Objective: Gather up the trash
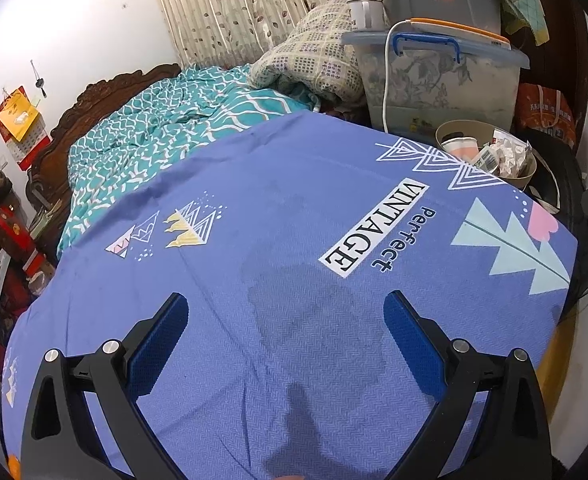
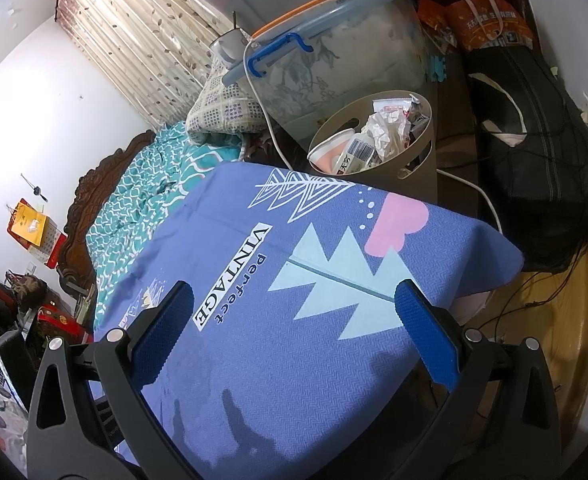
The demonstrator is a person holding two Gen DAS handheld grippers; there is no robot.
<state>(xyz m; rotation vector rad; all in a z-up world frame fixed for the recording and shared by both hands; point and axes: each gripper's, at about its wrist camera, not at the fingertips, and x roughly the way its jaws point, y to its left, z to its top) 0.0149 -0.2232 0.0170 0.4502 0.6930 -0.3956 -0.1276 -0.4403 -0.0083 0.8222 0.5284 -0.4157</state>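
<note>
While upright, bin brims, trash crumpled.

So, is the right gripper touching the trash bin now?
Apart. The right wrist view shows the right gripper open over the blue cloth, with printed cloth between it and the trash bin.

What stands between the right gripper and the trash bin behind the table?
Nothing visible does. The right gripper is open above the blue tablecloth, and only bare cloth lies before the beige trash bin at the far edge.
</note>
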